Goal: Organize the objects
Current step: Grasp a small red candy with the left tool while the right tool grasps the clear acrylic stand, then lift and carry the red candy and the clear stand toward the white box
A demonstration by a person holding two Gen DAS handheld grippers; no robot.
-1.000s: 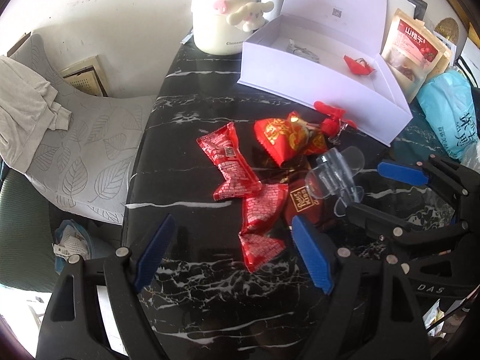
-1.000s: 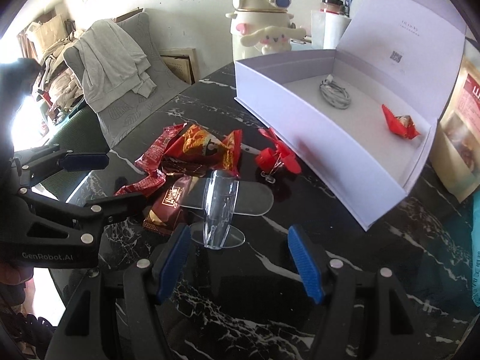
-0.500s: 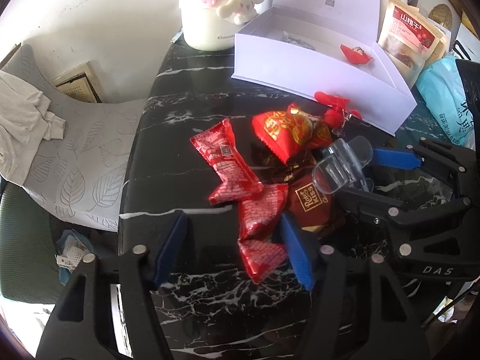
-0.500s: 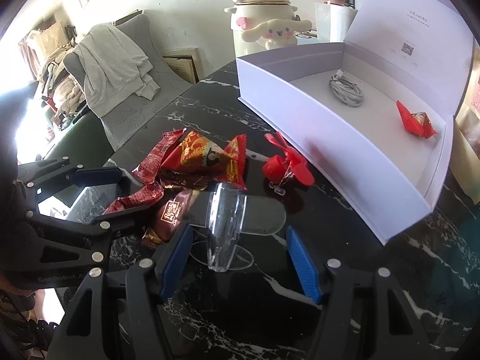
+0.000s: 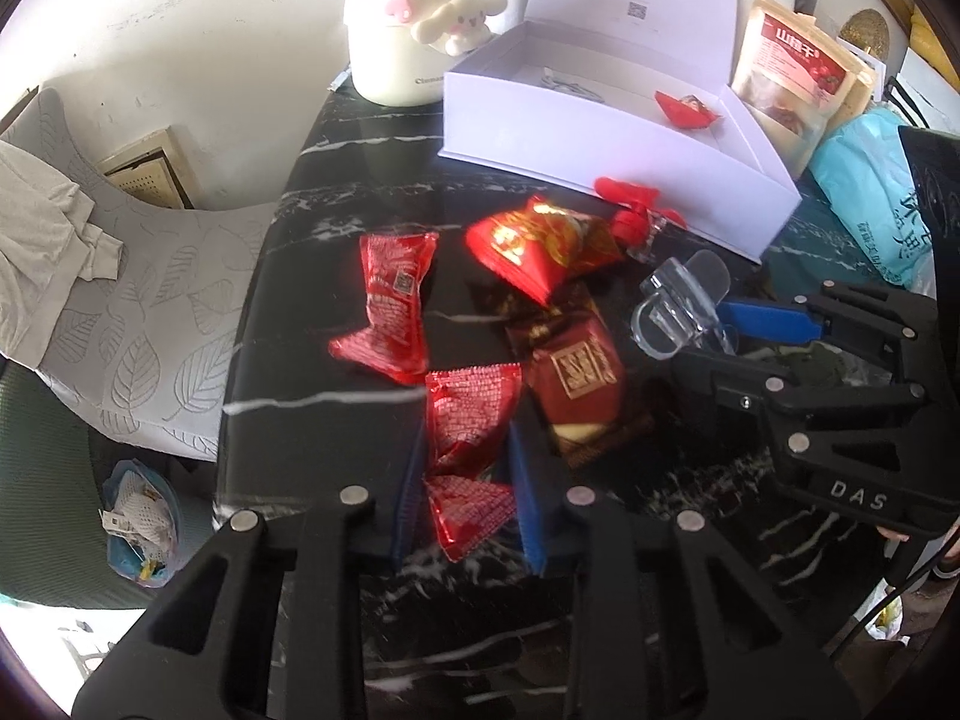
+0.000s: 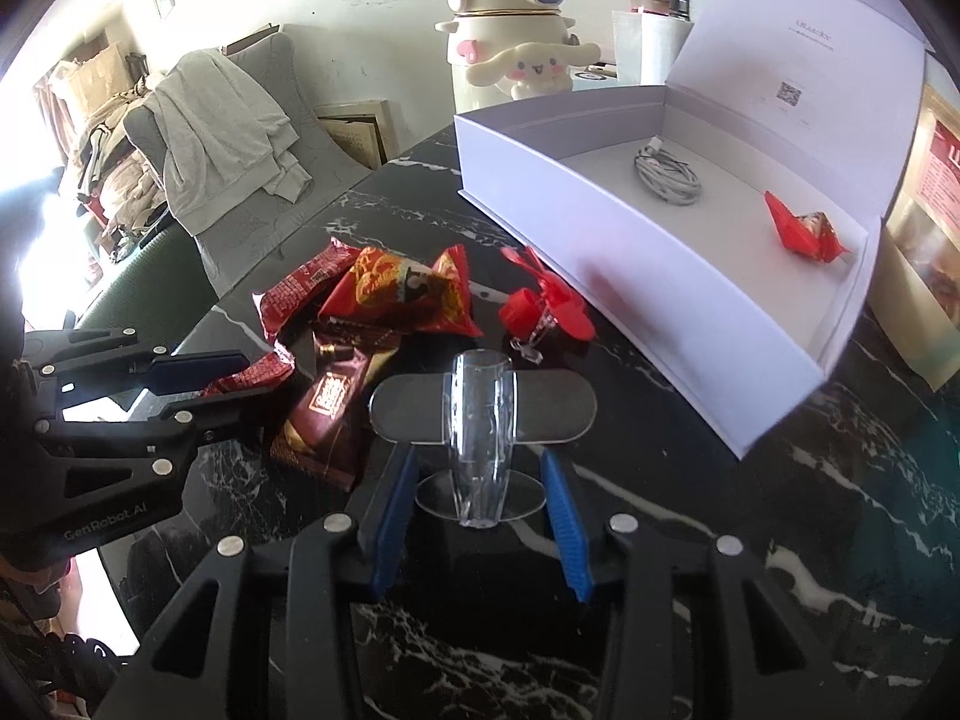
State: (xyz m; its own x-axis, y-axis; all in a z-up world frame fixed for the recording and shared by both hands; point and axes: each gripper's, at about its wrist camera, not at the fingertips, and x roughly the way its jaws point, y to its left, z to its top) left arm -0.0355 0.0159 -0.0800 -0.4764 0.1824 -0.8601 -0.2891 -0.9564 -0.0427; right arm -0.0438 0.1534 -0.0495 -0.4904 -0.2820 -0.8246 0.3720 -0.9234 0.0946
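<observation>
**Both grippers closed in on items on the black marble table**

The left gripper [image 5: 465,483] has its blue pads set close on either side of a small red candy packet [image 5: 471,420], touching its edges, at the near end of a loose pile of sweets on the black marble table [image 5: 336,252]. The packet lies flat on the table. Just to its right lies a dark brown chocolate bar [image 5: 579,387]; to the far left is a longer red packet [image 5: 393,306], and beyond that a bigger red and gold packet [image 5: 540,243]. A red bow clip [image 5: 630,210] lies just past it, near the wall of the white box.

The right gripper [image 6: 480,498] reaches in from the right side of the pile. Its jaws are narrowed around a clear plastic stand [image 6: 483,420], the blue pads just beside its upright middle piece; whether they press on it cannot be told. The stand rests on the table, between the sweets and the white box.

The white box [image 6: 630,276] stands open at the far right of the table, its lid tilted back. Inside lie a coiled white cable [image 6: 666,174] and one red wrapped sweet [image 6: 801,228]. A cream cartoon-dog bottle [image 6: 510,54] stands at the far edge of the table, left of the box. A grey chair [image 5: 138,276] with a pale garment over it sits off the table's left side.
</observation>
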